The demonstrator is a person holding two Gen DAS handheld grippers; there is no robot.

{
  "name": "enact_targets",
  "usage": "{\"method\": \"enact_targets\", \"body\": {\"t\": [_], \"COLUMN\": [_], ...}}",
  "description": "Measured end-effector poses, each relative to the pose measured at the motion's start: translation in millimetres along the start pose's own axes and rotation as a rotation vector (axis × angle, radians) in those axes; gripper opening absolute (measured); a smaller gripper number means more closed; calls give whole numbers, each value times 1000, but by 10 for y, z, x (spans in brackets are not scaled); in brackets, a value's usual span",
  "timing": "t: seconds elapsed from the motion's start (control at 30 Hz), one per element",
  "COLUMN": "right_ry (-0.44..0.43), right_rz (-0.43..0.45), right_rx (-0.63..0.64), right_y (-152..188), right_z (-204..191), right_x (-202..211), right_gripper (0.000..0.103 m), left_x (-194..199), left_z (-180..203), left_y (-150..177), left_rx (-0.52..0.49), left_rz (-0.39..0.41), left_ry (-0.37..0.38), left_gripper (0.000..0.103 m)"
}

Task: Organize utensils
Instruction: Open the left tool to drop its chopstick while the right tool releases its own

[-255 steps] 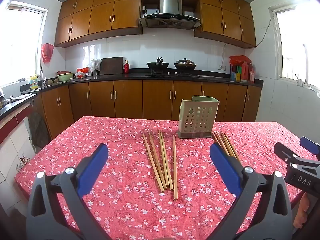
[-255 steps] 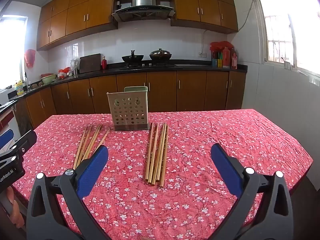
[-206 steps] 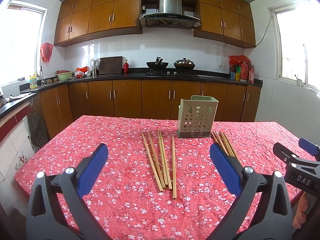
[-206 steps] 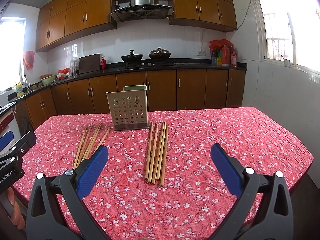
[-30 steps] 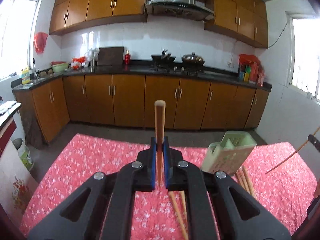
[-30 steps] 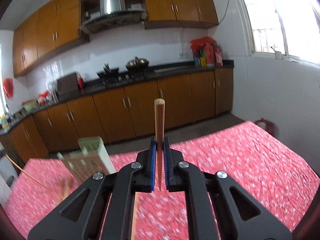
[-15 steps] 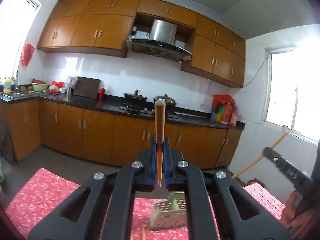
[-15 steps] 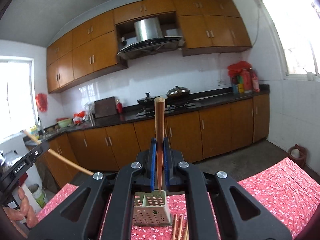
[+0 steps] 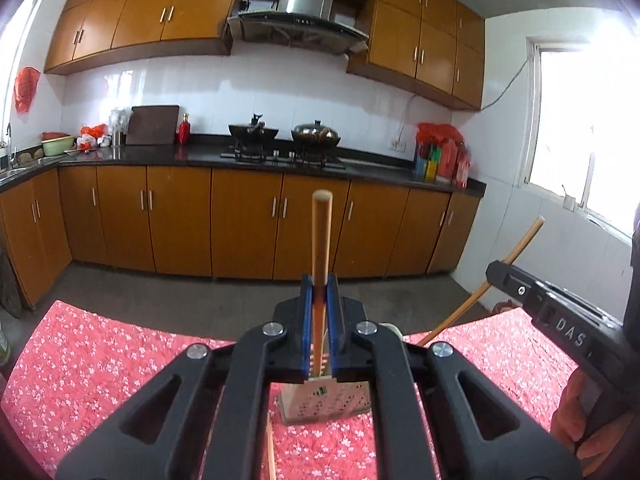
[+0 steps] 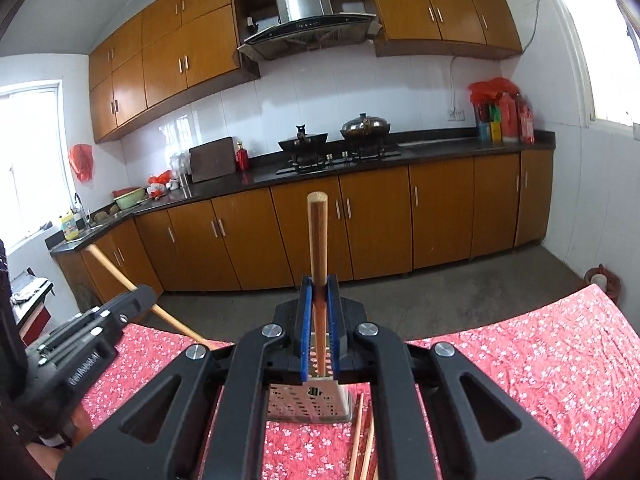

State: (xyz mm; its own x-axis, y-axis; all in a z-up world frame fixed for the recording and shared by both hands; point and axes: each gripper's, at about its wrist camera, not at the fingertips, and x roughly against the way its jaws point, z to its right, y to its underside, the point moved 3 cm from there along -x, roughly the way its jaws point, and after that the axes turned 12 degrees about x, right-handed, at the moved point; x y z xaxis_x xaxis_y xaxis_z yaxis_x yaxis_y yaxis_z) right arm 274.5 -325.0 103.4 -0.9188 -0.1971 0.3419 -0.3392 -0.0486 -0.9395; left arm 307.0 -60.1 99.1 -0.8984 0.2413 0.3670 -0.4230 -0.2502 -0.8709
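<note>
Chopsticks are mid-trip: the left gripper [image 9: 320, 322] has its jaws clamped on one bamboo chopstick [image 9: 322, 240], the right gripper [image 10: 319, 322] on another [image 10: 318, 248], both above the perforated holder [image 10: 308, 400]. Nothing looks dropped in yet, and more pale sticks [image 10: 362, 440] lie beside the holder on the desk [image 10: 540, 360].

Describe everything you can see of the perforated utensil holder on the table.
The utensil holder is a pale, greyish-beige box, plastic by its look, its front wall punched with rows of round holes above a slightly wider base. It stands upright on the red floral tablecloth. Both wrist views show only its lower front; the gripper bodies hide its top. Loose chopsticks lie on the cloth at its right foot; whether they touch it is unclear.
</note>
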Motion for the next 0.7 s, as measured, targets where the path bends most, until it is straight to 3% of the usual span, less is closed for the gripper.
{"method": "enact_targets", "body": {"t": [0.07, 0.13, 0.3, 0.47, 0.53, 0.6, 0.7], "right_ry": [9, 16, 38, 88, 112, 132, 132], "right_rz": [3, 20, 60, 67, 33, -57, -261], "right_rx": [1, -4, -30, -73, -89, -108, -135], "right_y": [-26, -53, -93, 101, 279, 585, 1200], "right_z": [-14, 0, 78, 256, 326, 399, 462], "right_x": [20, 83, 326, 658, 712, 656, 377], "right_gripper": [29, 37, 37, 37, 37, 37, 37], "left_x": [8, 15, 220, 570, 689, 789, 800], "left_z": [-30, -39, -121, -274, -374, -512, -790], "left_y": [20, 8, -73, -64, 9, 140, 449], "left_rx": [4, 11, 37, 61, 65, 72, 84], "left_rz": [-5, -3, 31, 63, 55, 38, -32], "left_ry": [1, 0, 4, -14, -41, -82, -164], "left_gripper": [12, 18, 24, 32, 34, 37, 38]}}
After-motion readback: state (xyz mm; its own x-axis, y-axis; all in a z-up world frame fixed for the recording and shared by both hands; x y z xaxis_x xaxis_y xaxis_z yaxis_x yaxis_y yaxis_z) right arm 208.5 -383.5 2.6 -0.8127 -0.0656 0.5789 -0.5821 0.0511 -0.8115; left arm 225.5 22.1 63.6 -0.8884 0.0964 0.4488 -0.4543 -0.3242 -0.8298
